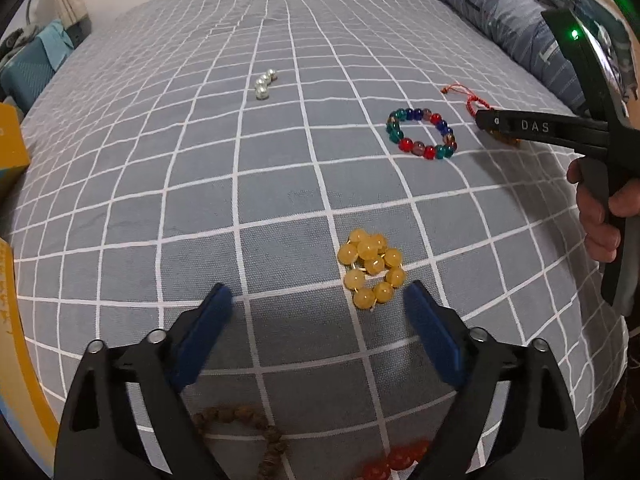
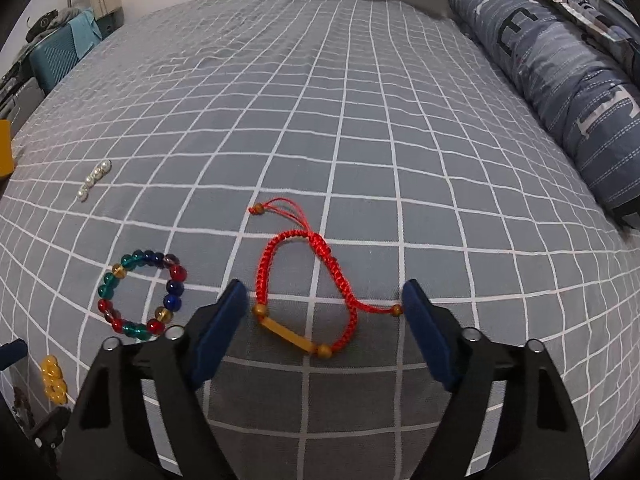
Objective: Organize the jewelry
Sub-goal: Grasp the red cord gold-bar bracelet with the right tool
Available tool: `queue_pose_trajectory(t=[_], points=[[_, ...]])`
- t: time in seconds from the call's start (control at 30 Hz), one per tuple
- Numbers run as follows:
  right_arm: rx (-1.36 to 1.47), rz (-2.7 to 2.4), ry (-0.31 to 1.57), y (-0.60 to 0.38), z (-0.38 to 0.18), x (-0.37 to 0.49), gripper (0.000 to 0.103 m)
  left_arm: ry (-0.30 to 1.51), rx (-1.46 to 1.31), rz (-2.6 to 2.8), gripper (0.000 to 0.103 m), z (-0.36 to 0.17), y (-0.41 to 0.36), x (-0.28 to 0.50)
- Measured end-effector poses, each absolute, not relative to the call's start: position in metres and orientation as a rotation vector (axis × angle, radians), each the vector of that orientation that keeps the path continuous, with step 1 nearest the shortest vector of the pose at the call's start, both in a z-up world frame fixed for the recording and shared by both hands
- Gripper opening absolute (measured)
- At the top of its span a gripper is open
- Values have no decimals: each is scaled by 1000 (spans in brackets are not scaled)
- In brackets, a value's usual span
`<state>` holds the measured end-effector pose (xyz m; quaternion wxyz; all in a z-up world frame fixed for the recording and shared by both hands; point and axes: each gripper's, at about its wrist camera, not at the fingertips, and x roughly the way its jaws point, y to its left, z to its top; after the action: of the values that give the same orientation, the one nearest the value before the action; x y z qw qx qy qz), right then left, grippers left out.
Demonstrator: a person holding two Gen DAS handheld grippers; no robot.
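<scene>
In the left wrist view, the left gripper [image 1: 318,304] tilts steeply down over the grey checked bedsheet [image 1: 200,160], its blue-padded jaws apart and gripping nothing; the yellow bead bracelet [image 1: 371,268] lies bunched just ahead of the gap, nearer the right pad. Beyond that bracelet lie a multicoloured glass bead bracelet [image 1: 422,132] and, well apart to the left, a short row of pearl beads [image 1: 265,83]. A brown wooden bead strand [image 1: 244,428] and orange beads [image 1: 396,460] sit under the gripper body. At the right edge a hand [image 1: 600,216] holds the right gripper, partly covering a red cord. In the right wrist view, the right gripper [image 2: 324,312] also points downward, jaws spread and empty, with the red braided cord bracelet [image 2: 308,280] lying flat between the pads, its end bead just beside the right one. Left of it lies the multicoloured bracelet [image 2: 142,296]; a striped pillow [image 2: 568,80] borders the sheet's far right.
</scene>
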<state>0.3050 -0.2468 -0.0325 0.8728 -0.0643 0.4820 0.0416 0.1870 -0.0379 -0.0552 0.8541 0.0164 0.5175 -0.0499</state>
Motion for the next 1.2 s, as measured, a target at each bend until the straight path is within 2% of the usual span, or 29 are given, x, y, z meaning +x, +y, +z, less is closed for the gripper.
queue_pose_trajectory(t=[0.17,0.23,0.37,0.4,0.43,0.53,0.57,1.03,1.07,1.1,1.2], points=[[-120,108,1020,-246,-35,305,53,1084,29,-109,63,-54,-37,186],[-126,106,1019,-245,-35,305,49,1079,62,-104,51,-55,-41,186],[-141,108,1021,-242,-35,305,38,1080,84,-116,34,-55,-45,186],[-140,109,1020,-242,-35,305,35,1083,78,-119,27,-55,-45,186],[-139,111,1020,-242,-35,305,28,1084,73,-119,19,-54,-44,186],[-161,109,1013,-240,-34,304,14,1090,48,-116,16,-53,-41,186],[-167,107,1007,-239,-34,303,13,1092,50,-111,6,-53,-41,185],[-132,65,972,-243,-18,294,11,1069,40,-126,6,-40,-34,181],[-130,62,972,-244,-17,293,11,1066,42,-124,5,-39,-35,182],[-127,59,970,-243,-16,292,11,1065,43,-122,0,-37,-34,182],[-118,51,962,-243,-12,287,11,1056,44,-121,0,-32,-33,180]])
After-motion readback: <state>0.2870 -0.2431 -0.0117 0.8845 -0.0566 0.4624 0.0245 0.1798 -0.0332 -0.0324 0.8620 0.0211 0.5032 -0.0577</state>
